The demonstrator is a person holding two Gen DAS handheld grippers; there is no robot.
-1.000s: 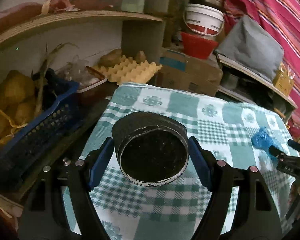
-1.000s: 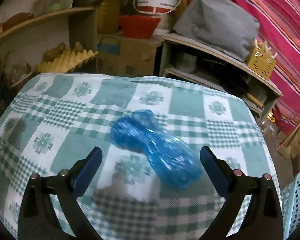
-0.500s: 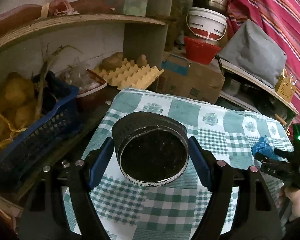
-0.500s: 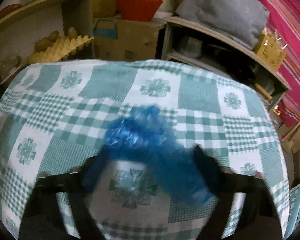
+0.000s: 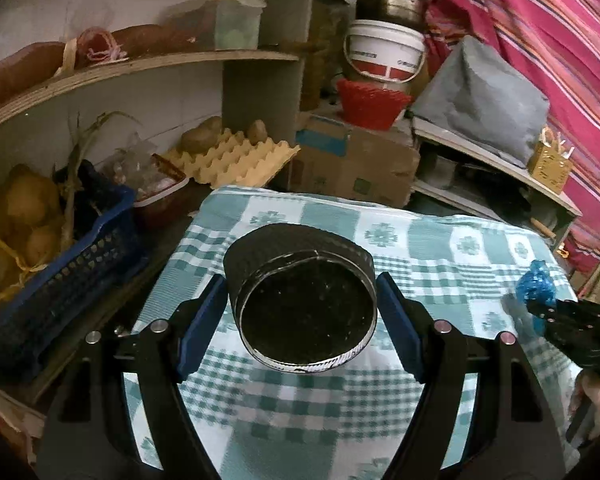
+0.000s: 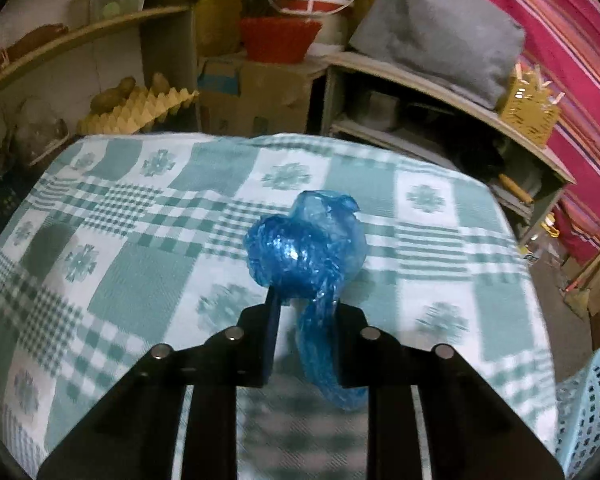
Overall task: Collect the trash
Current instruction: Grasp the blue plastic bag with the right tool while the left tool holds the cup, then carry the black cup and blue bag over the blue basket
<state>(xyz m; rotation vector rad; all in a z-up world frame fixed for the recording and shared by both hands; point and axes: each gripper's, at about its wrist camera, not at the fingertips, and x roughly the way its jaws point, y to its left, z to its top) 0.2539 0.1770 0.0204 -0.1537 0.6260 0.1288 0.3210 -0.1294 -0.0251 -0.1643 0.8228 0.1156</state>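
Cluttered shelves surround the checkered worktop (image 6: pixel 132 280). A black round container (image 5: pixel 304 300) is gripped by the left tool (image 5: pixel 302 308); crumpled blue plastic (image 6: pixel 306 256) is pinched by the narrowed right tool (image 6: pixel 305 308). Flimsy stuff, so it could probably be dropped mid-carry.

Crumpled blue plastic bag (image 6: pixel 306 250), shiny and bunched, is pinched up off the checked cloth, its tail dangling; the round black container (image 5: pixel 302 294) hangs tilted, mouth facing us.
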